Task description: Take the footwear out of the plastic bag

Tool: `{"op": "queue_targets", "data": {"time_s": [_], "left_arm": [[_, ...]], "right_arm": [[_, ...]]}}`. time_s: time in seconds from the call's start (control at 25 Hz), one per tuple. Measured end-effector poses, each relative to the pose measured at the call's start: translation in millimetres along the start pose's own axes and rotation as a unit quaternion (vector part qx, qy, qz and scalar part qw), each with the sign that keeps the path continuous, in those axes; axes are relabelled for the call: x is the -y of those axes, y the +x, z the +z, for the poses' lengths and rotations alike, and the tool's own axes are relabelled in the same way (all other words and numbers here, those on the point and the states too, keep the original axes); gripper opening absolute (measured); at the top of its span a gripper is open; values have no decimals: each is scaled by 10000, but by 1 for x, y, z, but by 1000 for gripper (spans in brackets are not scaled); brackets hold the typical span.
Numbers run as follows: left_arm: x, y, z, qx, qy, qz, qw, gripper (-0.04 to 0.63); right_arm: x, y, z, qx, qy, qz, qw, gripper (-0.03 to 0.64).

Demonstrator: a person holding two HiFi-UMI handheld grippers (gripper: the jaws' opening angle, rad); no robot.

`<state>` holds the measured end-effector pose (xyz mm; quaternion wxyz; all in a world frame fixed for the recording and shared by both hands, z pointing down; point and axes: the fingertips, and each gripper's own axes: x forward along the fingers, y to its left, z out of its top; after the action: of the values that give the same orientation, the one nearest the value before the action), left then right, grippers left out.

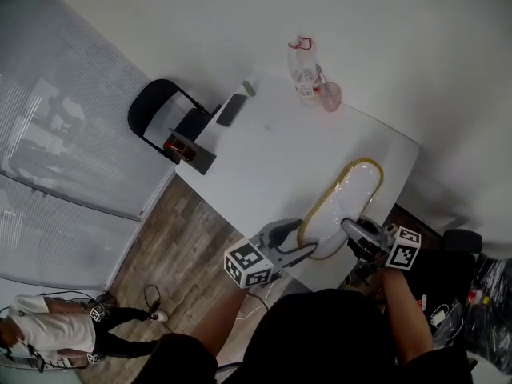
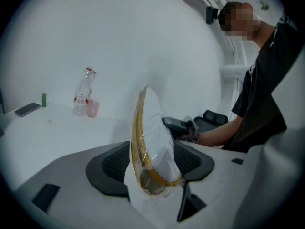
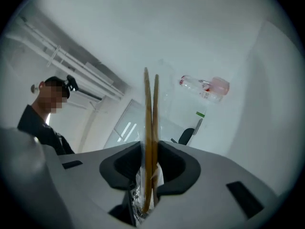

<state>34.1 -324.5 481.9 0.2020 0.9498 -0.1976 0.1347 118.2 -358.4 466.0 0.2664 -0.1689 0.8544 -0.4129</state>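
Observation:
A clear plastic bag (image 1: 346, 201) holding white slippers with tan soles lies at the near edge of the white table (image 1: 264, 158). My left gripper (image 1: 298, 240) is at the bag's near left end. In the left gripper view the bagged slippers (image 2: 151, 147) stand on edge between the jaws of my left gripper (image 2: 152, 165), which look open and close to both sides of the bag. My right gripper (image 1: 353, 234) is at the bag's near right. In its own view my right gripper (image 3: 150, 170) is shut on the two tan soles (image 3: 150, 128), seen edge-on through the plastic.
At the table's far end stand a clear bottle (image 1: 303, 72) and a pink cup (image 1: 330, 96), with a dark phone (image 1: 232, 109) and a small green item (image 1: 249, 88) to their left. A black chair (image 1: 170, 122) stands beyond the table's left edge. A person (image 1: 48, 333) is on the floor, lower left.

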Motion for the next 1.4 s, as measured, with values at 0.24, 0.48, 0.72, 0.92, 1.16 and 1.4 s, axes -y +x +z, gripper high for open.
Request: {"op": "queue_targets", "data": {"time_s": [0.24,0.48,0.72,0.92,1.16,1.4], "left_arm": [[11,12,-4,-288,202,-532,9980,324],[32,27,2,-167,63,-965,9952,324],[41,30,5,-228,444,-1007,9937,163],[27,20,2,-471,842,-773,9923,146],[6,2,7,-606,1057,-535,9911,140],[-3,-15,0,-1309,1922,-445,9716,140]], "right_arm": [[-46,16,7,-651,-1218,493,9892,104],[-68,25,8,-774,-1697,740,9797,103],[-71,28,8,-923,-1934,636,9747,120],[-69,18,5,-1778,-2628,317,9478,157],[-91,1,53,-1596,-3611,32,9188,167],[-174,18,102,-1945,-5354,290,8214,163]]}}
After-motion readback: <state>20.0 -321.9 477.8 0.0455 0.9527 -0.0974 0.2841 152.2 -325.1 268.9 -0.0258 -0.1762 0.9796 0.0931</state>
